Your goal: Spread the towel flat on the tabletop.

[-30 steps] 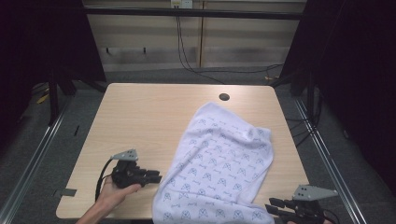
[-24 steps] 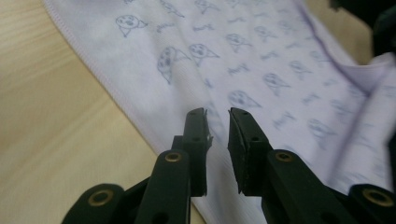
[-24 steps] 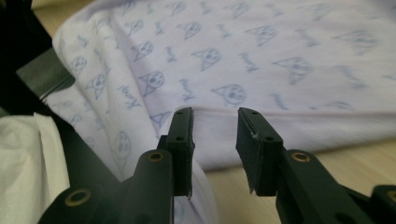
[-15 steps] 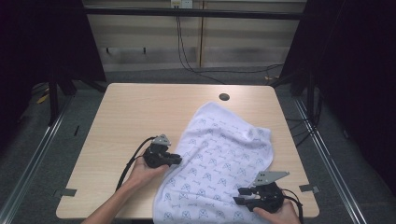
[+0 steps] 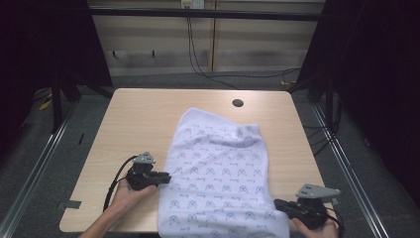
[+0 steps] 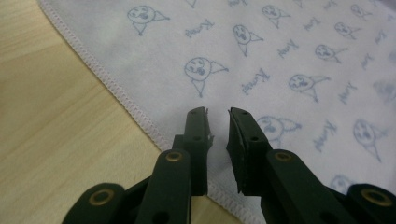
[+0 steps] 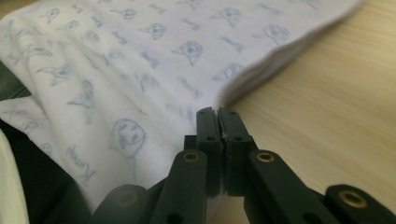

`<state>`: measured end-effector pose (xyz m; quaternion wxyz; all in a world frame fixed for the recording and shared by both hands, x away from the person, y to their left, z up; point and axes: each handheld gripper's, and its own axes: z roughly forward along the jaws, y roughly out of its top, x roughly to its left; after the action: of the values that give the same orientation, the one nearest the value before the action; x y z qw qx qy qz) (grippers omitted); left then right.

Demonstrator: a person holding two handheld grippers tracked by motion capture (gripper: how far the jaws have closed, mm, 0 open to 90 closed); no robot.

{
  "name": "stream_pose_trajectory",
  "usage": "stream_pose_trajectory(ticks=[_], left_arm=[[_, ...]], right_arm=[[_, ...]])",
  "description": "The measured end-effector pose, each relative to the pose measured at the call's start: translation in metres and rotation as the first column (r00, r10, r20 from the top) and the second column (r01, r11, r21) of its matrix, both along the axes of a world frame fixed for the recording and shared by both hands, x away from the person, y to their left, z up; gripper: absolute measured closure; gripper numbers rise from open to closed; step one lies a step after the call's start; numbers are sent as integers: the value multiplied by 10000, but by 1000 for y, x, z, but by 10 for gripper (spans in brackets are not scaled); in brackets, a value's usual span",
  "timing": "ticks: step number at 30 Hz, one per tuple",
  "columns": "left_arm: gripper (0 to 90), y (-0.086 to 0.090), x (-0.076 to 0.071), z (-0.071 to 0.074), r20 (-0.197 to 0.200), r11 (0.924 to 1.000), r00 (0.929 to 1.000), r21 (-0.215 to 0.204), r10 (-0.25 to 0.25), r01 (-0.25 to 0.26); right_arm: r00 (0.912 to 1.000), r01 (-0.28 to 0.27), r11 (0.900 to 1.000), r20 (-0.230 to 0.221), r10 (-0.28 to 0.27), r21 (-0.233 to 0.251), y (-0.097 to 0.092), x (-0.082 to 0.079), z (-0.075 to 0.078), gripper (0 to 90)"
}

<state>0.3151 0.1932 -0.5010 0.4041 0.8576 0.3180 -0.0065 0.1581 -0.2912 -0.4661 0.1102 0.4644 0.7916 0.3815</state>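
Overhead, the high view shows a white printed cloth (image 5: 218, 173) spread lengthwise down the middle of the wooden table (image 5: 133, 119), its near end hanging over the table's near edge. The left gripper (image 5: 166, 178) sits at the cloth's left hem, held by the person's left hand (image 5: 126, 194). The right gripper (image 5: 280, 204) sits at the cloth's near right corner. A round cable hole (image 5: 237, 103) lies beyond the cloth's far end, clear of it.

Next, the left gripper view: the left gripper (image 6: 218, 119) has its jaws narrowly parted, with a visible gap between them, poised over the cloth (image 6: 280, 60) just inside the stitched hem (image 6: 121, 95). No fabric is between the jaws. Risk: if the jaws close from this height, they may pinch nothing or catch only the hem thread, and the edge could slip free on lifting.

Finally, the right gripper view: the right gripper (image 7: 218, 114) has its jaws pressed together at the cloth's edge (image 7: 261, 63); whether fabric is caught between them cannot be told. The cloth (image 7: 116, 70) appears doubled or lifted at this edge. Risk: a shallow bite here could release under tension. Risk: pulling with one side secured and the other free would drag the cloth askew or off the near edge.
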Motion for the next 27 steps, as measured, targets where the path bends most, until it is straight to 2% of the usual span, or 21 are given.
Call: stream_pose_trajectory(ticks=[2, 3, 5, 7, 8, 10, 11, 12, 13, 14, 15, 16, 17, 18, 20, 22, 23, 24, 26, 27], left_arm=[[737, 0, 1, 1, -59, 9999, 9999, -18, -107, 107], [691, -1, 1, 1, -75, 9997, 9996, 4, -256, 256], [626, -2, 4, 3, -13, 9997, 9997, -55, -230, 230], [615, -1, 9, 4, -16, 9988, 9999, -474, -122, 121], [615, -2, 13, 6, 15, 9989, 10000, -474, -56, 56], [620, -3, 21, 9, 201, 9965, 9994, -794, 284, -267], [626, -4, 26, 10, 150, 9953, 9993, -911, 345, -330], [627, -6, 30, 11, 150, 9951, 9991, -914, 391, -376], [626, -10, 37, 10, 417, 9948, 9976, -873, 560, -522], [624, -10, 37, 10, 417, 9948, 9976, -873, 560, -522], [622, -14, 43, 6, 410, 9963, 9972, -616, 633, -607], [623, -14, 43, 6, 410, 9963, 9972, -616, 633, -607], [623, -16, 47, 2, 398, 9966, 9968, -467, 691, -672], [631, -18, 47, -5, 341, 9984, 9982, -306, 488, -478], [658, -18, 43, -4, 360, 9990, 9985, -221, 404, -396], [723, -17, 41, -4, 431, 9996, 9987, -98, 273, -269], [773, -17, 41, -4, 431, 9996, 9987, -98, 273, -269], [807, -16, 40, -4, 495, 10000, 9987, 21, 79, -80], [833, -16, 39, -4, 471, 9999, 9989, 48, 86, -89], [853, -15, 38, -4, 384, 10000, 9992, 62, 57, -59]], right_arm=[[9992, 375, 9993, -107, -374, 43, -12, -7, -2, 823], [9976, 696, 9976, -51, -697, -55, -16, -10, -3, 767], [9952, 961, 9952, 151, -964, 188, -24, -13, 0, 705], [9952, 840, 9961, 473, -852, 268, -26, -10, 2, 692], [9950, 787, 9964, 593, -804, 299, -25, -6, 3, 682], [9965, 488, 9977, 654, -518, 466, -20, 7, 2, 675], [9969, 300, 9988, 713, -328, 400, -16, 16, 2, 669], [9971, 165, 9994, 739, -188, 314, -11, 26, 1, 665], [9973, 38, 9996, 734, -58, 267, -6, 36, 1, 663], [9973, 38, 9996, 734, -58, 267, -6, 36, 1, 663], [9963, -255, 9997, 822, 255, -14, 7, 64, 0, 655], [9963, -255, 9997, 822, 255, -14, 7, 64, 0, 655], [9965, -239, 9996, 804, 249, -140, 12, 76, -1, 653], [9952, -425, 9978, 863, 468, -513, 22, 98, -5, 647], [9964, -499, 9973, 665, 535, -547, 29, 117, -11, 644], [9974, -491, 9934, 479, 543, -1041, 38, 130, -19, 610], [9974, -491, 9934, 479, 543, -1041, 38, 130, -19, 610], [9983, -259, 9896, 478, 330, -1414, 43, 137, -28, 575], [9984, -331, 9901, 413, 390, -1366, 45, 137, -31, 590], [9977, -380, 9870, 504, 464, -1559, 48, 135, -34, 605]])
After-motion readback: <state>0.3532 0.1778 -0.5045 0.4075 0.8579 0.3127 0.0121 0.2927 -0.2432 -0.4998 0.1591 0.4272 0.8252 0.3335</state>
